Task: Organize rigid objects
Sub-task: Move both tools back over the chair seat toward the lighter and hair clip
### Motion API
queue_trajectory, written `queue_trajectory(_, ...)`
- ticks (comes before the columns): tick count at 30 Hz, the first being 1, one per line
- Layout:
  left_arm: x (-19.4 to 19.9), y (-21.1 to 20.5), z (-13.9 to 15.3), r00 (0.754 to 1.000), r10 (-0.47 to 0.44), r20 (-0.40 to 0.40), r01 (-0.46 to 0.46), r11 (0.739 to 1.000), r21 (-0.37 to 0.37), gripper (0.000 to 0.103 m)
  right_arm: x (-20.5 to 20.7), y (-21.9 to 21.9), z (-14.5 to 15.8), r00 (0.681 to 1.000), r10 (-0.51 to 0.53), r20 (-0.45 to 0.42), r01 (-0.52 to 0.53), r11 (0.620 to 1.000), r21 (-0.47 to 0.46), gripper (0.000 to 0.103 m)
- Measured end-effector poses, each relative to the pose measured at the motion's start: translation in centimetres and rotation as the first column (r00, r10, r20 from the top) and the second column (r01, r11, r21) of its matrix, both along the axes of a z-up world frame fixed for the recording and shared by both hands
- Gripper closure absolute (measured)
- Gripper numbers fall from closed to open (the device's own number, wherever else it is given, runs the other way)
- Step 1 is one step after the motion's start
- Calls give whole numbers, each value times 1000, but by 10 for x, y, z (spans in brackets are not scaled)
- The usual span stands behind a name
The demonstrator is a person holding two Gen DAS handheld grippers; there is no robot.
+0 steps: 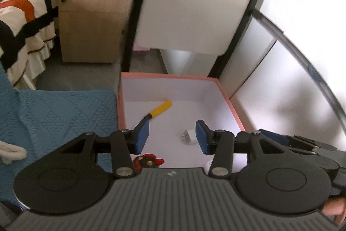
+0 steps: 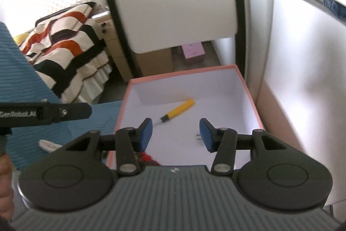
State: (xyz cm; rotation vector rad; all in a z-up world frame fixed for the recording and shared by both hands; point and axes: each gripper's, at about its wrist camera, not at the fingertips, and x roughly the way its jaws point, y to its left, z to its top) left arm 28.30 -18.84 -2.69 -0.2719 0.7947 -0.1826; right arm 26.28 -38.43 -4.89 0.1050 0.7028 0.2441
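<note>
- Ribbed grey housing fills the bottom of both views; we see the left gripper (image 1: 172,135) and right gripper (image 2: 176,134) with blue pads apart, nothing between them.
- Red-and-black rooster figure (image 1: 149,162) sits at the box's near edge, mostly hidden behind the left gripper's body; in the right view it is only a red smear.
- Pink-rimmed box (image 1: 168,75), white matte inside, centre frame, beside a quilted blue cloth (image 1: 64,114).
- Yellow-handled tool (image 1: 159,109) lies diagonally on the box floor; we cannot make out its tip.
- White plug adapter (image 1: 187,137) with metal prongs lies nearby, partly behind the right-hand pad.
</note>
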Motion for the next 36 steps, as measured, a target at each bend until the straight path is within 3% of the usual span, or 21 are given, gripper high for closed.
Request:
queue_trajectory(8,-53,47,26,998,48,47,-47,999,-11,49,-35,40,19,998,35,43,-34,999,-16,52)
queue_trajectory(18,-110,102,25,993,98,72,-97,995,-8,49,-74,87,22,997,50,60,-47,998,-41,52)
queue_trajectory(23,-131,121,15,992,90,85,-92,996,14,49,-93,108,15,997,52,54,-49,998,-48,52)
queue_trajectory(36,-166,161,-41,991,133,16,-132,991,-37,49,-128,147,-29,998,64,27,-62,997,-45,52)
